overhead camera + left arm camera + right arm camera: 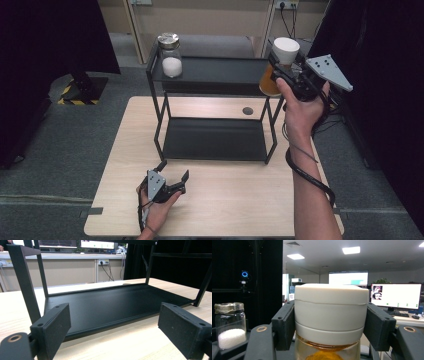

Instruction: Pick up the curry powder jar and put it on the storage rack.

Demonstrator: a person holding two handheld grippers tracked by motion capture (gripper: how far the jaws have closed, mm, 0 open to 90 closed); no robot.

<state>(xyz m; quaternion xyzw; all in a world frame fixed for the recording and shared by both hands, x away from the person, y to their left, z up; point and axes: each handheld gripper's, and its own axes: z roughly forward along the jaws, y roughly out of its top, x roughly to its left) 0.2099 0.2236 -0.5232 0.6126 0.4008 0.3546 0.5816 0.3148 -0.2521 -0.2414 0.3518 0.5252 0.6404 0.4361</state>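
The jar of amber contents with the white lid (331,315) is up in the air at the right end of the black two-tier rack's top shelf (215,70), and the right gripper (285,67) has it clenched, both black pads pressed flat against the sides of that broad lid. Glass and orange-yellow filling show just below the lid in the right gripper view. Over at the top shelf's left end stands a small glass jar with a metal lid (170,55), white granules in its lower half, well apart from the held jar. The rack sits on the desk (225,200) toward its far edge. Near the front edge, the left gripper (175,175) rests low, jaws spread wide and gripping nothing, facing the bare lower shelf (112,307).
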